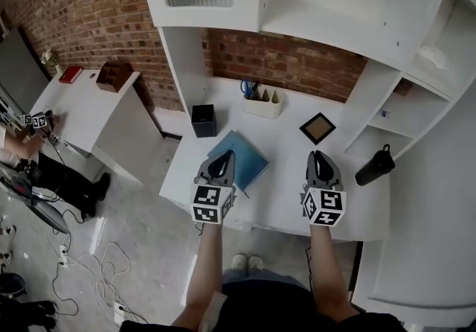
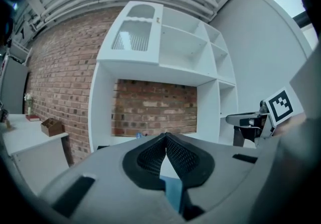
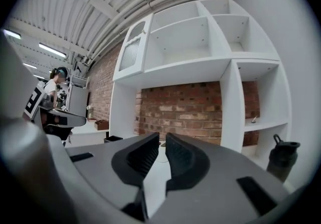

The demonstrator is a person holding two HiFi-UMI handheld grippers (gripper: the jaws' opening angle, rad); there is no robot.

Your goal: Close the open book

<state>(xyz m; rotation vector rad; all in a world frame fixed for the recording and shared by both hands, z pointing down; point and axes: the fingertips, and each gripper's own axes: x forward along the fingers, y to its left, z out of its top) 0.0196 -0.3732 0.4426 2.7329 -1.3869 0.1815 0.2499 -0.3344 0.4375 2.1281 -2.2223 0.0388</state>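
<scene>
Thin blue book point(image 1: 251, 161) appears closed on white table point(image 1: 286, 167). Left tongs point(image 1: 222, 159) together, right tongs point(image 1: 319, 155) slightly apart, both empty. Withdraw both clear of the cover.

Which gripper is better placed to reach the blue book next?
Left, probably. The left gripper hangs at the near edge of the blue book, while the right gripper is off to its side over the white desk.

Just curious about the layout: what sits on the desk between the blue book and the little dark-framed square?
Nothing; the head view shows bare white desk between the blue book and the dark-framed square.
</scene>
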